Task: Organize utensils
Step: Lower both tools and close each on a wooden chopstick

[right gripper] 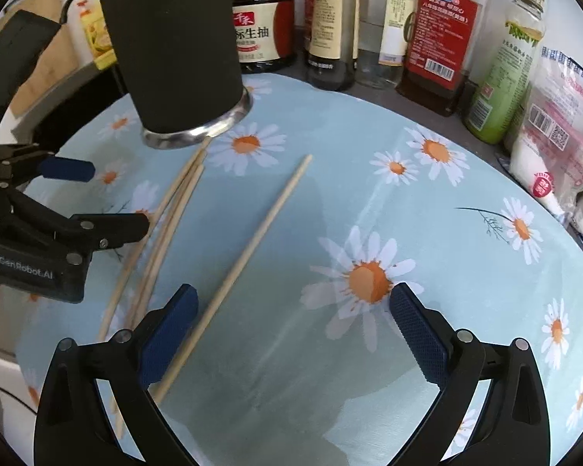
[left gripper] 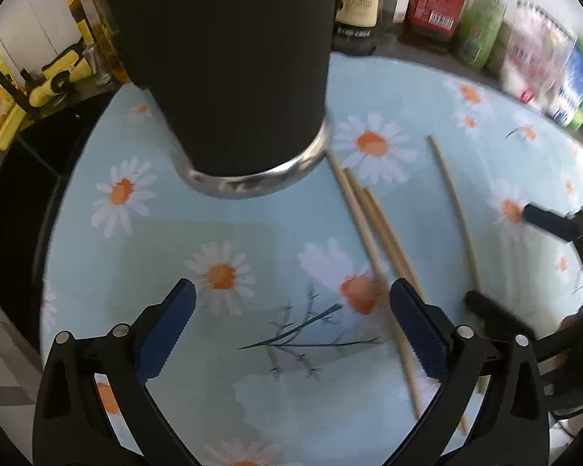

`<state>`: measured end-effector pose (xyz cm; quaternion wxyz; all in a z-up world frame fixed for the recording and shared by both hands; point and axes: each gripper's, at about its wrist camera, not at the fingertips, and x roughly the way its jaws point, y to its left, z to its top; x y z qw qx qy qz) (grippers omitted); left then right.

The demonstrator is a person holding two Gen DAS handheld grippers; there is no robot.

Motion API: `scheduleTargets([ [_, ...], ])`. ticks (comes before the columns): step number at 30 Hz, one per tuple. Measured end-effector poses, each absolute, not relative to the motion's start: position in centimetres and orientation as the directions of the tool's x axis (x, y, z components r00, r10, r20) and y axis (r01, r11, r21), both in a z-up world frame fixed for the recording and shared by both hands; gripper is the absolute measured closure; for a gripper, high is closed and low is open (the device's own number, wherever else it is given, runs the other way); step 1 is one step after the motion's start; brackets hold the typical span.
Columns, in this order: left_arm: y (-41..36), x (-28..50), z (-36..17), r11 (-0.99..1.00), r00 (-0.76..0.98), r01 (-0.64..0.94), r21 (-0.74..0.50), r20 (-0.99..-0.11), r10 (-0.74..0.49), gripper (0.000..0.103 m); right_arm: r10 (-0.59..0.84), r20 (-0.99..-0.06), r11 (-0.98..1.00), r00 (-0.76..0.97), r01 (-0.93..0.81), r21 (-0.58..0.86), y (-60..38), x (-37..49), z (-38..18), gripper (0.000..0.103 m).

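Observation:
A tall black utensil holder point(left gripper: 229, 58) with a steel base stands upright on the daisy-print cloth; the right wrist view shows the holder point(right gripper: 175, 50) at upper left. Several wooden chopsticks point(left gripper: 373, 233) lie flat beside its base, and one single chopstick point(left gripper: 454, 209) lies apart to the right. In the right wrist view the bundle of chopsticks point(right gripper: 163, 229) lies left and the single chopstick point(right gripper: 252, 248) runs diagonally under my right gripper's left finger. My left gripper point(left gripper: 291, 326) is open above the cloth, its right finger over the bundle. My right gripper point(right gripper: 291, 326) is open, holding nothing.
Sauce and oil bottles point(right gripper: 326, 23) line the back edge, with a red-labelled bottle point(right gripper: 439, 39), a green bottle point(right gripper: 501, 70) and salt bags point(right gripper: 555, 124) at the right. Yellow items point(left gripper: 58, 73) sit on a dark counter at the left. The daisy cloth point(right gripper: 369, 178) covers the table.

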<state>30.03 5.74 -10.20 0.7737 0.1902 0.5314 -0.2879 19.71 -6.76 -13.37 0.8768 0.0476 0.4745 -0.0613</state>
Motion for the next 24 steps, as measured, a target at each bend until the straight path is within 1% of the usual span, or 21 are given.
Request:
scheduleTargets([
  [1, 5.3, 29.9, -10.8, 0.763, 0.258, 0.646, -0.019, -0.935, -0.241, 0.006, -0.06, -0.842, 0.989, 0.537, 0.147, 0.023, -6.9, 19.7, -13.4, 0.008],
  [3, 5.1, 29.4, -10.7, 0.758, 0.287, 0.652, 0.018, -0.931, -0.224, 0.004, -0.051, -0.851, 0.99, 0.522, 0.139, 0.026, -7.5, 19.6, -13.4, 0.008],
  [7, 5.7, 29.2, -10.5, 0.752, 0.278, 0.659, 0.003, -0.93, -0.239, 0.004, -0.041, -0.879, 0.989, 0.475, 0.147, 0.033, -9.3, 19.7, -13.3, 0.007],
  [12, 7.3, 28.1, -10.5, 0.762, 0.307, 0.648, -0.001, -0.915, -0.263, 0.004, -0.019, -0.907, 0.993, 0.421, 0.111, 0.03, -9.7, 20.5, -13.3, 0.006],
  [16, 8.8, 26.7, -10.1, 0.791, 0.328, 0.611, 0.0, -0.91, -0.253, 0.006, 0.007, -0.923, 0.998, 0.384, 0.061, 0.033, -10.1, 21.9, -13.2, 0.007],
  [17, 8.8, 26.7, -10.1, 0.795, 0.327, 0.607, 0.001, -0.912, -0.249, 0.01, 0.007, -0.927, 0.998, 0.376, 0.058, 0.031, -10.2, 22.5, -13.2, 0.007],
  [19, 9.5, 26.5, -9.7, 0.802, 0.327, 0.597, 0.0, -0.913, -0.244, 0.021, 0.004, -0.933, 0.998, 0.359, 0.051, 0.024, -10.4, 23.4, -13.2, 0.009],
  [20, 9.5, 26.3, -9.4, 0.804, 0.324, 0.595, 0.0, -0.915, -0.24, 0.033, 0.012, -0.938, 0.999, 0.347, 0.029, 0.024, -10.4, 23.9, -13.1, 0.012],
  [21, 9.0, 26.3, -9.4, 0.805, 0.319, 0.594, -0.002, -0.918, -0.238, 0.051, 0.022, -0.937, 1.0, 0.348, 0.004, 0.024, -10.3, 24.1, -12.8, 0.026],
  [22, 9.2, 25.9, -9.0, 0.807, 0.307, 0.591, -0.006, -0.923, -0.232, 0.059, 0.029, -0.935, 0.999, 0.352, -0.024, 0.023, -10.3, 24.1, -12.4, 0.051],
  [23, 8.4, 26.3, -9.2, 0.808, 0.298, 0.589, -0.008, -0.927, -0.226, 0.073, 0.039, -0.936, 0.999, 0.349, -0.045, 0.024, -10.3, 24.1, -12.0, 0.065],
  [24, 8.4, 26.1, -9.1, 0.809, 0.287, 0.587, -0.013, -0.931, -0.224, 0.087, 0.046, -0.938, 0.998, 0.343, -0.058, 0.028, -10.4, 24.2, -11.8, 0.088],
])
